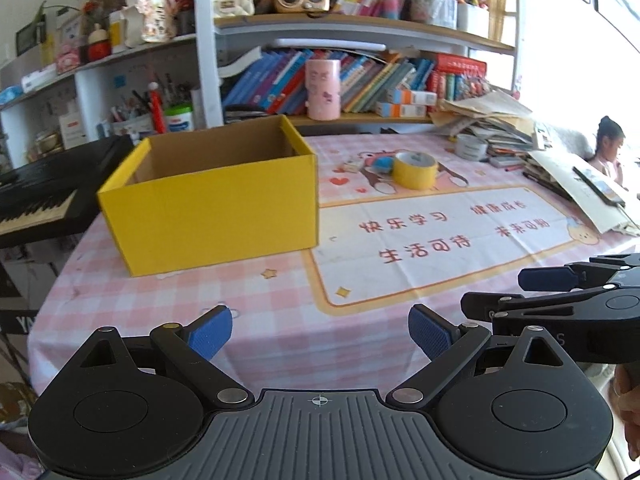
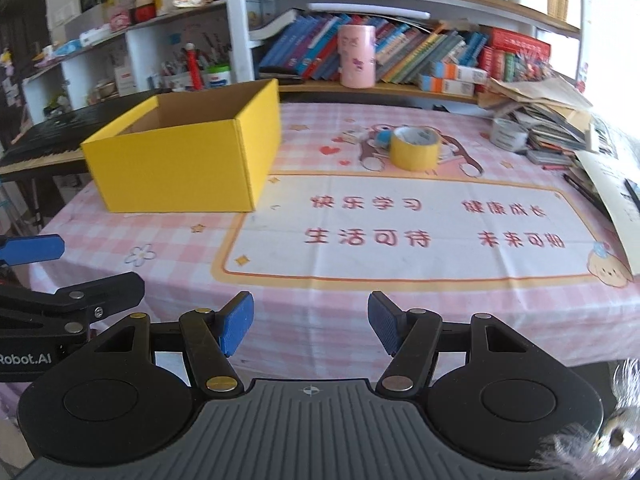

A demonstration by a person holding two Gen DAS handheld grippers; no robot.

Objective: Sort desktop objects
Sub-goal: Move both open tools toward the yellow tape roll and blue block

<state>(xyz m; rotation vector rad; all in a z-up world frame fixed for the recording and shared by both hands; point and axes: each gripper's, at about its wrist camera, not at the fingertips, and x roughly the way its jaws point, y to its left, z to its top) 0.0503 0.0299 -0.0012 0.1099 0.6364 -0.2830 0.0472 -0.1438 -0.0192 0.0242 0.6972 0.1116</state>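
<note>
Near table's front edge, left gripper (image 1: 320,330) and right gripper (image 2: 310,322) hung with fingers spread, nothing held — sorting apparently unstarted. Next move likely: reach yellow tape roll (image 2: 415,148), carry it into yellow box (image 2: 184,152).

Yellow box (image 1: 212,208): open-topped cardboard, brown inside, upright on the pink checked cloth at the desk's left; interior contents not visible. Yellow tape roll (image 1: 415,169): lying flat, hole upward, well right of the box, partly covering a small blue object (image 1: 383,162).
</note>
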